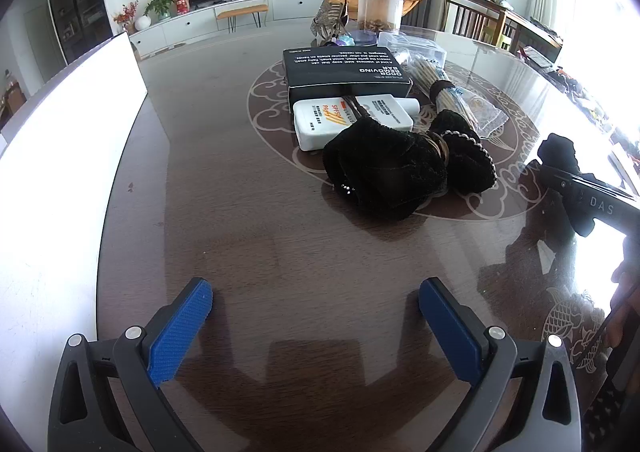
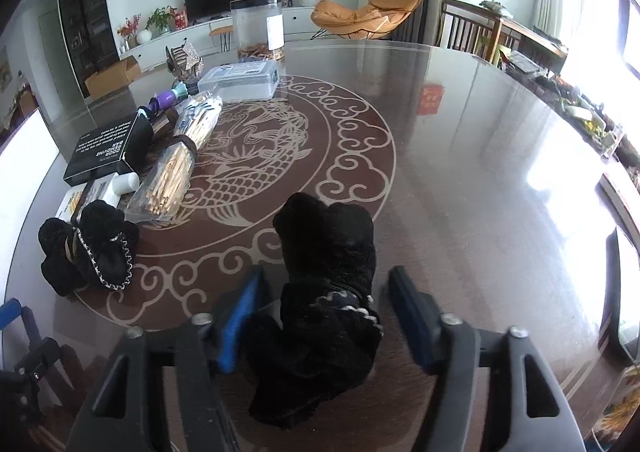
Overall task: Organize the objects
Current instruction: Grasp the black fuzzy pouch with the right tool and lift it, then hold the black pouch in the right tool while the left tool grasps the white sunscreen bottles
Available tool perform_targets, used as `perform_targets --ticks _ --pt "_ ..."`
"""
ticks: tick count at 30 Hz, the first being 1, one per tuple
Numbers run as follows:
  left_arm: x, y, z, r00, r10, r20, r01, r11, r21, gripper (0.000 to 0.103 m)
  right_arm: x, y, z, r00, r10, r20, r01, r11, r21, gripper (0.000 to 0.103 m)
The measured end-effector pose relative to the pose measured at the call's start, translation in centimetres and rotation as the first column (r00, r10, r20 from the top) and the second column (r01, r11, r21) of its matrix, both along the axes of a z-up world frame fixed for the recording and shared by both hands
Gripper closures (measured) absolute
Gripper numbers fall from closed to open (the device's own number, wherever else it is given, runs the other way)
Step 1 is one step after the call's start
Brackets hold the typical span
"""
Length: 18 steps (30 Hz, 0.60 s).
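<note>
Now, from the left wrist view, we see the left tongs (image 1: 316, 322) hanging wide open over bare brown desk (image 1: 240, 212), nothing between the blue pads. Ahead of them lies a heap of black scrunchies (image 1: 404, 168), touching a white sunscreen bottle (image 1: 352, 120) that sits against a black box (image 1: 346, 70). A bundle of wooden sticks (image 1: 444, 92) lies just to the right of the box, and a clear jar (image 1: 380, 4) stands behind it. At the right edge, the right tongs (image 1: 560, 172) show with a black scrunchie (image 1: 558, 150) at their tip.

Over to the right wrist view: the right tongs (image 2: 324, 316) stand parted, and that black scrunchie (image 2: 326, 292) lies on the desk (image 2: 460, 172) between them. The left pad looks to touch it; the right pad stands clear, so we see no squeeze. The other scrunchies (image 2: 88, 252) sit well off to the left, near the sticks (image 2: 172, 176).
</note>
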<state>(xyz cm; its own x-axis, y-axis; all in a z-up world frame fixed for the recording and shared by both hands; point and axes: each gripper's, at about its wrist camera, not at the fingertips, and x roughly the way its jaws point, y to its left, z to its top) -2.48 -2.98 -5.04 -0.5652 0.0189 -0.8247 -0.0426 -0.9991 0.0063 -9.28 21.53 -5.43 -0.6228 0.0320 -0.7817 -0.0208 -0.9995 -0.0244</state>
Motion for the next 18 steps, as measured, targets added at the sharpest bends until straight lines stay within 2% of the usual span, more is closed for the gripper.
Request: perform_targets --ticks 10,12,15,18 --pt "0.0 -0.1 0.0 1.0 0.001 0.004 -0.001 1.0 0.002 0.0 0.3 0.7 -0.3 1.0 -0.018 0.026 0.018 1.0 -0.018 0.017" --pt "0.1 -0.5 0.4 0.998 0.06 0.002 -0.06 0.998 -0.021 0.0 0.2 0.5 -0.4 0.999 -0.012 0.03 0.012 1.0 -0.011 0.015" --pt "0.2 -1.7 2.3 0.988 0.133 -0.078 -0.133 0.991 0.012 0.0 0.2 0.3 -0.5 0.999 -0.003 0.034 0.003 1.0 -0.011 0.013" --pt "-1.9 -2.4 2.7 0.975 0.211 -0.065 -0.212 0.977 -0.016 0.0 0.1 0.2 -0.5 0.999 0.002 0.037 -0.002 1.0 -0.01 0.011"
